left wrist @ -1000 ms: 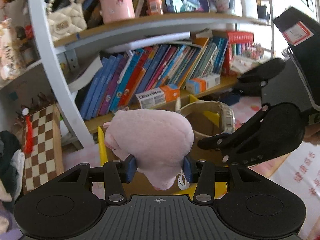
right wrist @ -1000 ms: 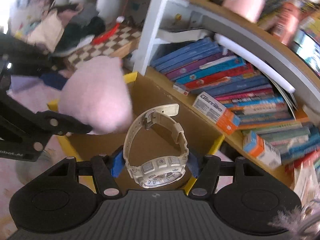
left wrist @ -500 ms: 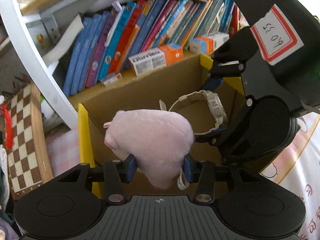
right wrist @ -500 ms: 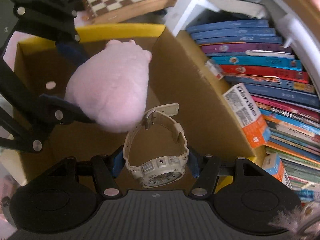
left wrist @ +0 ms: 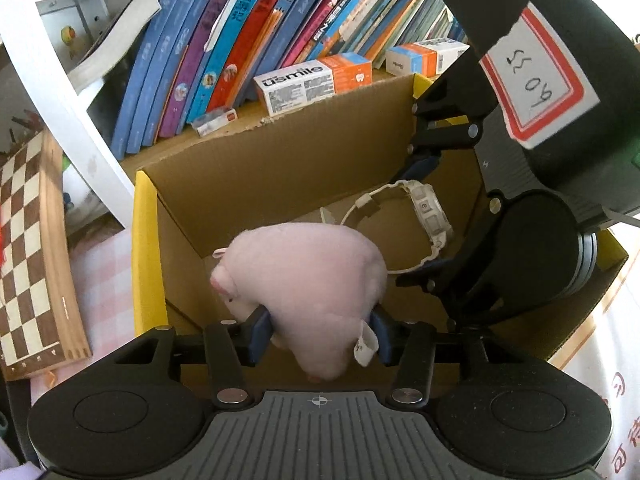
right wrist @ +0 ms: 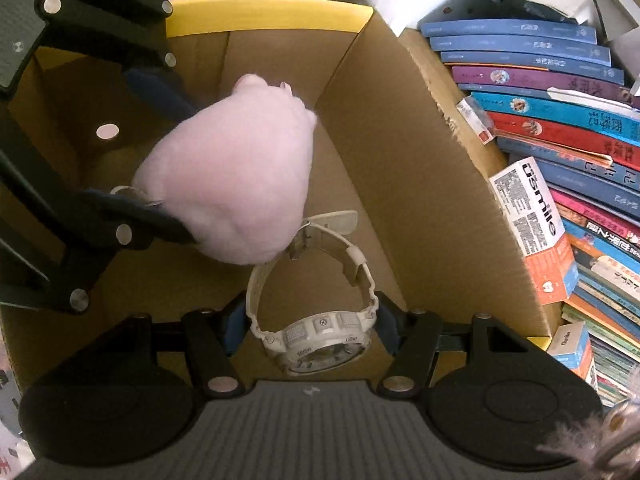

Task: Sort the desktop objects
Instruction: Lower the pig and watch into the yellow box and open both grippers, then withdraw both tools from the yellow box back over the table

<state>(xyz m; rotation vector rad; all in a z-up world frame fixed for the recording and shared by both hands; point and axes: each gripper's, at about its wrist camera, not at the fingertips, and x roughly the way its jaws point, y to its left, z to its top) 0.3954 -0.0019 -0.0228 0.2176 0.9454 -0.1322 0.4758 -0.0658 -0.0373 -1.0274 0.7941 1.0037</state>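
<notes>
We hold our left gripper [left wrist: 318,334] pinched on the pink plush toy [left wrist: 304,284] inside the open cardboard box [left wrist: 280,160], while our right gripper [right wrist: 310,330] grips the white wristwatch [right wrist: 320,336] just beside it, also within the box, next to the bookshelf's books [left wrist: 240,40]
</notes>
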